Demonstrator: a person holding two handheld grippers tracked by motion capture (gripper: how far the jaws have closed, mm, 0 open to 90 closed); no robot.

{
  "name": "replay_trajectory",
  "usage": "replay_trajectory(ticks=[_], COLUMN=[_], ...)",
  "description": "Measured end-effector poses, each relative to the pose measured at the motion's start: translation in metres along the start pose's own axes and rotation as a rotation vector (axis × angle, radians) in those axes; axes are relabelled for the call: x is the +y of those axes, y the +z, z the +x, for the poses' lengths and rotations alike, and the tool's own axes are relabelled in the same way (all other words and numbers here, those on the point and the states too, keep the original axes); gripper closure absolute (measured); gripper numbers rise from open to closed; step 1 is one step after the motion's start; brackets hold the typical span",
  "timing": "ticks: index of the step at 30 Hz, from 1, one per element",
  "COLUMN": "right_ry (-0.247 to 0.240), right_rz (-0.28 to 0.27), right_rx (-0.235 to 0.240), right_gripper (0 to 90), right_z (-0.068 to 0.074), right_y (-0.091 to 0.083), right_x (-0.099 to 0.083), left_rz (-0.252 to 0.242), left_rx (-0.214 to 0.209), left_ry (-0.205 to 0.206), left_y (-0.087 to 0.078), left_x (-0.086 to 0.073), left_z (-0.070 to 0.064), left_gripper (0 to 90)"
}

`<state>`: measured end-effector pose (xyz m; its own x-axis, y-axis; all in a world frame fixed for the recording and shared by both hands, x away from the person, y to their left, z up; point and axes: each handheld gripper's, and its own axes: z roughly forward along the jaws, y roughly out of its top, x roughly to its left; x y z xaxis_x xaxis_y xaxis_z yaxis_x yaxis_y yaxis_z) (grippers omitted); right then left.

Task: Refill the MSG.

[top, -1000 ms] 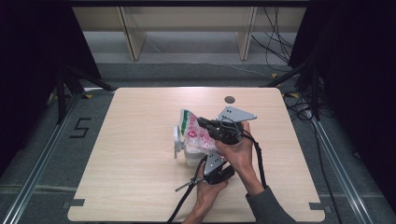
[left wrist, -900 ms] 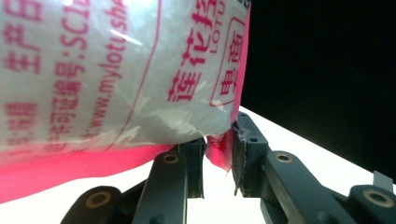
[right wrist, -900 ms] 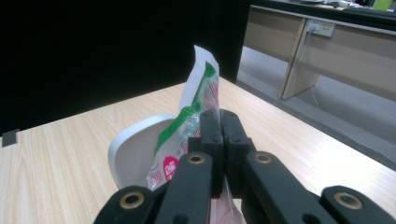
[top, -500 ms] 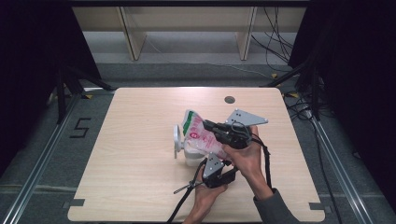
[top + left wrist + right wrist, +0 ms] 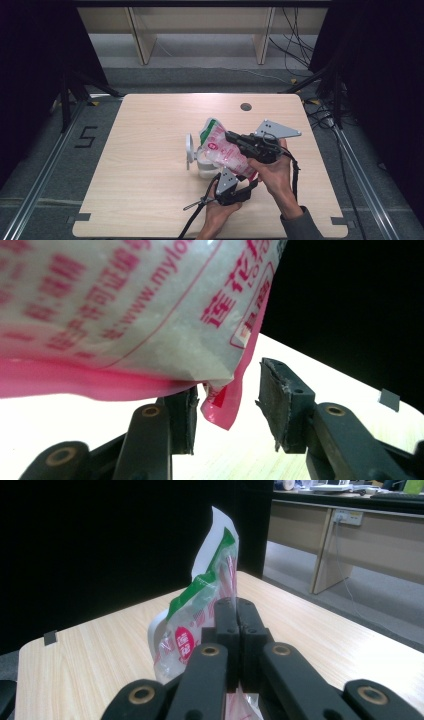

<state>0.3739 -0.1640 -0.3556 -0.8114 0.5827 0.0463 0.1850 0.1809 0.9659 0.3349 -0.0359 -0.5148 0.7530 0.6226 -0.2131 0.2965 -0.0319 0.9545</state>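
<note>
A bag (image 5: pixel 222 147) of white grains, pink and white with red print and a green top edge, hangs tilted above the table. My right gripper (image 5: pixel 231 135) is shut on its side; in the right gripper view the bag (image 5: pixel 200 605) rises just past the closed jaws of that gripper (image 5: pixel 235 611). My left gripper (image 5: pixel 235 179) sits under the bag's lower end. In the left gripper view this gripper (image 5: pixel 227 400) is open, with the bag's pink bottom corner (image 5: pixel 222 407) hanging between the jaws. A white container (image 5: pixel 202 167) with a raised lid (image 5: pixel 189 147) stands beneath the bag.
The light wooden table (image 5: pixel 150 130) has a small round hole (image 5: pixel 245 106) near its far edge. Both hands work near the front middle. Dark floor, rails and cables surround the table, with shelving legs behind.
The right gripper and the bag have shifted a little to the right and toward the person, and the bag is tilted more. The left gripper has hardly moved.
</note>
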Motion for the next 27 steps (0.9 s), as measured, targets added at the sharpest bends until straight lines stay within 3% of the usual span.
replay_trajectory(ticks=[5, 8, 10, 12, 13, 15, 20, 22, 23, 27], right_ry=[0.041, 0.032, 0.059, 0.032, 0.073, 0.045, 0.101, 0.079, 0.094, 0.08], right_rz=[-0.017, -0.026, -0.033, -0.055, -0.049, -0.068, -0.07, -0.078, -0.085, -0.096], right_rx=[0.001, 0.008, -0.002, -0.004, 0.007, -0.003, -0.016, -0.019, -0.023, -0.033], right_gripper=[90.0, 90.0, 90.0, 90.0, 90.0, 90.0, 90.0, 90.0, 90.0, 90.0], right_z=[-0.004, -0.006, -0.004, -0.008, -0.006, -0.01, -0.01, -0.012, -0.011, -0.011], right_y=[-0.009, -0.013, -0.016, -0.02, -0.021, -0.024, -0.032, -0.035, -0.036, -0.042], right_x=[-0.005, -0.006, -0.007, -0.007, -0.008, -0.01, -0.015, -0.017, -0.018, -0.022], left_rz=[0.022, 0.021, 0.015, 0.02, 0.022, 0.035, 0.039, 0.051, 0.05, 0.034], left_rx=[0.014, 0.013, 0.015, 0.026, 0.026, 0.035, 0.021, 0.036, 0.034, 0.041], left_ry=[-0.005, -0.008, -0.003, -0.008, -0.008, -0.004, -0.005, -0.006, -0.011, -0.024], left_y=[-0.001, -0.001, -0.001, -0.002, -0.003, -0.004, -0.003, -0.005, -0.006, -0.008], left_x=[0.0, 0.0, -0.001, -0.001, -0.001, -0.001, -0.002, -0.002, -0.003, -0.002], left_z=[-0.002, -0.002, -0.002, -0.002, -0.002, -0.003, -0.002, -0.004, -0.004, -0.004], left_gripper=[56.4, 55.7, 54.3, 52.8, 52.3, 51.3, 49.0, 48.5, 47.8, 46.3])
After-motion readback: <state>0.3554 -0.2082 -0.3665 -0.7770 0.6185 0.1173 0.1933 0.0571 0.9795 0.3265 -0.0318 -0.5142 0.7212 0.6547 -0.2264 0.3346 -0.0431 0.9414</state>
